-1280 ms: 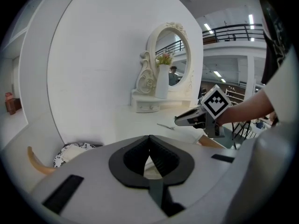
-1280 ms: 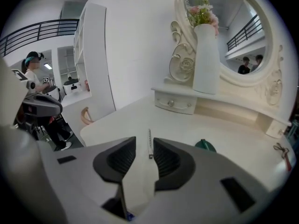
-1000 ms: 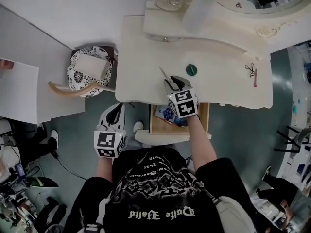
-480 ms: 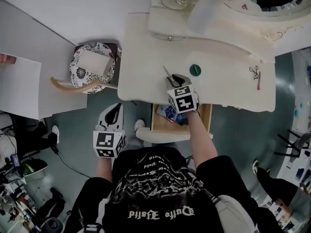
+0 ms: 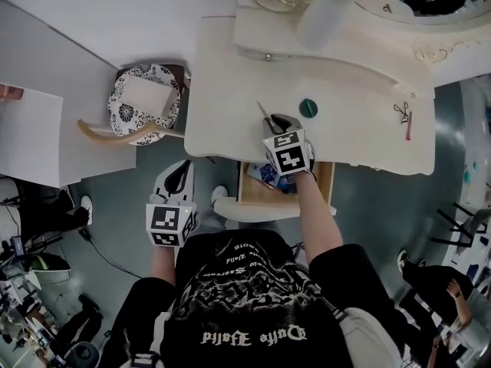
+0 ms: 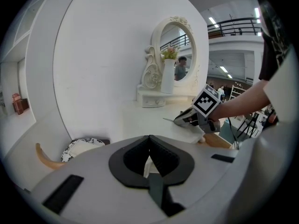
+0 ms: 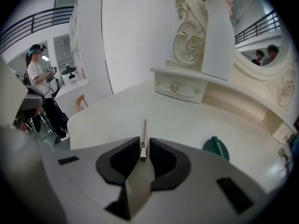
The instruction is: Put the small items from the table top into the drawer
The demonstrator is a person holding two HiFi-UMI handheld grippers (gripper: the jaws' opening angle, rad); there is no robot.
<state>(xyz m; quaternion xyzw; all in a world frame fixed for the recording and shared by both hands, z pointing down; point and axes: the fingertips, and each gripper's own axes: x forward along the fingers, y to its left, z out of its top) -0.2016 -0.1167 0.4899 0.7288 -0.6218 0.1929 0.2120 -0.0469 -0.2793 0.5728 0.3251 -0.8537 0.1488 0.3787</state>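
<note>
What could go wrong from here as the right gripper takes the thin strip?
The jaws of the right gripper have just been closing with only the near end of the thin strip between them, so it could pivot or slip when lifted. The green disc lies close by and might get knocked. The open drawer sits under the forearm; a bump is possible.

Head view: from above the person, facing steeply down, well above the dressing table (image 5: pixel 230 90). Left gripper view: low, off the table's 7 o'clock corner, facing the mirror (image 6: pixel 180 55) toward 1 o'clock. Right gripper view: close over the tabletop (image 7: pixel 187 125) near its front edge, facing 11 o'clock. Shared by all three: tabletop, vase (image 5: pixel 318 18).
</note>
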